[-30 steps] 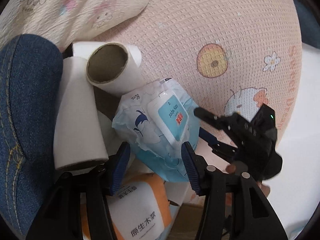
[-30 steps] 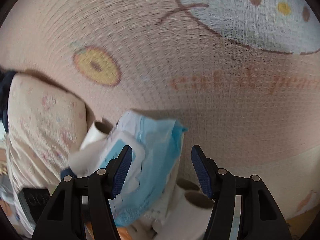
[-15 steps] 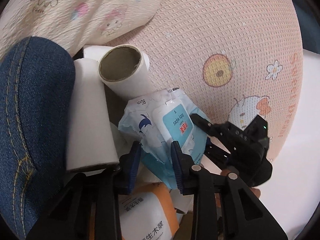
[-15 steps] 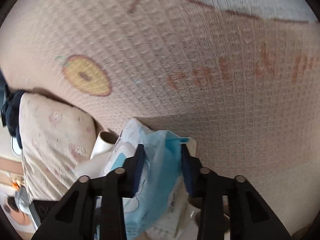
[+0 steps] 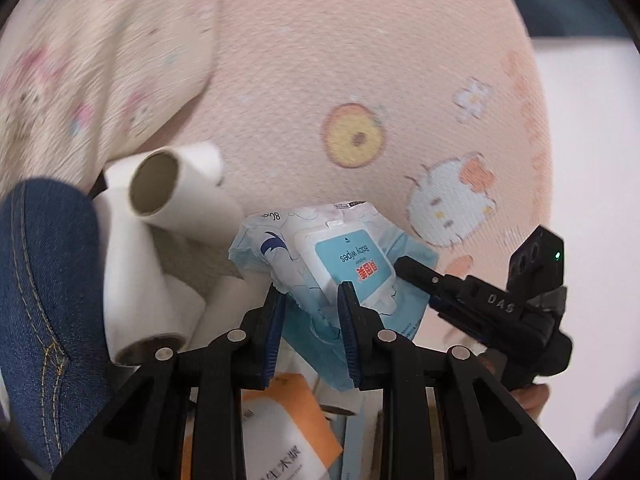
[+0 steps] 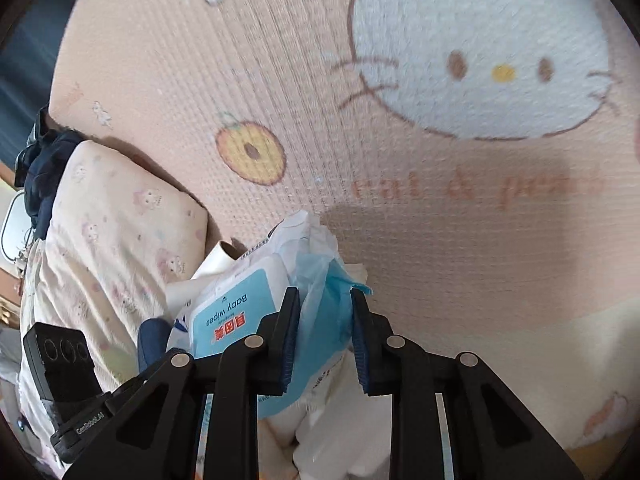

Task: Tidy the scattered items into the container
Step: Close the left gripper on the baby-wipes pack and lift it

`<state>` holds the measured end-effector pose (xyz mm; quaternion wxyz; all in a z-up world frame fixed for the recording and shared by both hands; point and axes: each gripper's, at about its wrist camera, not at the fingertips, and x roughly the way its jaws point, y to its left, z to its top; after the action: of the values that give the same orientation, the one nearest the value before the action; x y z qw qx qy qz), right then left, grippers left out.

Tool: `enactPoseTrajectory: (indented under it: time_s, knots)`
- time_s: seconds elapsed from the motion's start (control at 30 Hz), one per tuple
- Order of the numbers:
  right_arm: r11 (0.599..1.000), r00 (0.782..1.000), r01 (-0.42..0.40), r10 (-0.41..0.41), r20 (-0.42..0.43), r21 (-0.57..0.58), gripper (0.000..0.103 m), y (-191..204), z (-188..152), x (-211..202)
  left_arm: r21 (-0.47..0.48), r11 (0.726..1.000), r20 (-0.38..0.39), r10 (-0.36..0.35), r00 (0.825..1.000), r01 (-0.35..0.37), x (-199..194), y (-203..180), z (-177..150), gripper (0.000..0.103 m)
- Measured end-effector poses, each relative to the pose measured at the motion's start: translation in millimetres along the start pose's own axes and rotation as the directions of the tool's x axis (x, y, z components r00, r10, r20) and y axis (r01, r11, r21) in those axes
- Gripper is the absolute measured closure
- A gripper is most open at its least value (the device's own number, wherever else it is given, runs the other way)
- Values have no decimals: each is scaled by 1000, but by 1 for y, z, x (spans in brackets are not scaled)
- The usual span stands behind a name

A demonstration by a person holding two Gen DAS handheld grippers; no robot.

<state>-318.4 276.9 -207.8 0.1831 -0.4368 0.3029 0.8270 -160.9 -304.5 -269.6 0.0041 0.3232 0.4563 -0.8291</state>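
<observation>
A blue and white baby wipes pack (image 5: pixel 340 264) is held up over a pile of items by both grippers. My left gripper (image 5: pixel 310 300) is shut on its near crinkled edge. My right gripper (image 6: pixel 325 304) is shut on the pack's blue side seam (image 6: pixel 320 320); that gripper shows in the left wrist view (image 5: pixel 480 300) at the right. White paper rolls (image 5: pixel 176 188) lean at the left of the pile. An orange and white tissue pack (image 5: pixel 280 428) lies under the left gripper.
A pink cartoon-print blanket (image 5: pixel 360 80) covers the bed behind. A cream printed pillow (image 6: pixel 104 248) lies at the left. Blue denim (image 5: pixel 40 300) fills the left edge of the left wrist view. White rolls (image 6: pixel 340 440) lie under the right gripper.
Both grippers closed from open onto the baby wipes pack, then lifted it up and away from the pile of rolls.
</observation>
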Motion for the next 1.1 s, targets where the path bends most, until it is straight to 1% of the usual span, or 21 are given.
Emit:
enactPoseTrajectory:
  time_s: [0.2, 0.27, 0.3, 0.4, 0.47, 0.53, 0.6, 0.7, 0.77, 0.87, 0.93, 1.03, 1.1]
  knots:
    - [998, 999, 28, -29, 20, 54, 81, -1, -21, -35, 103, 993, -5, -64, 998, 65, -10, -15, -4, 73]
    - [997, 999, 38, -40, 16, 74, 81, -3, -28, -41, 108, 991, -11, -76, 997, 77, -9, -17, -5, 73]
    - [996, 999, 42, -44, 19, 83, 81, -3, -31, -45, 108, 990, -36, -90, 995, 93, -8, -16, -5, 73]
    - [993, 997, 62, -66, 38, 98, 81, 0, -44, -63, 105, 986, -60, -124, 990, 130, -11, -13, -8, 73]
    - [992, 995, 79, -85, 52, 102, 81, 6, -52, -72, 138, 979, -67, -143, 987, 151, -18, -17, -11, 73]
    - [990, 995, 67, -76, 66, 125, 81, 9, -59, -83, 161, 975, -76, -141, 987, 152, -26, -21, -15, 73]
    - [990, 994, 48, -60, 92, 136, 81, 14, -68, -94, 160, 972, -78, -158, 984, 169, -38, -20, -23, 73]
    - [992, 992, 63, -74, 105, 109, 81, 26, -81, -107, 171, 971, -82, -156, 984, 168, -52, -21, -35, 73]
    - [992, 988, 98, -107, 113, 83, 81, 36, -93, -113, 172, 972, -72, -151, 986, 161, -59, -24, -42, 73]
    - [988, 984, 125, -136, 118, 96, 81, 42, -112, -122, 196, 970, -65, -132, 989, 142, -66, -32, -50, 73]
    - [984, 981, 139, -151, 121, 108, 81, 44, -126, -131, 226, 964, -86, -122, 989, 139, -68, -38, -62, 73]
    - [979, 977, 162, -176, 118, 124, 81, 45, -149, -144, 209, 966, -125, -131, 984, 155, -71, -41, -81, 73]
    - [978, 978, 177, -187, 92, 112, 81, 45, -159, -151, 220, 963, -154, -124, 980, 157, -73, -45, -91, 73]
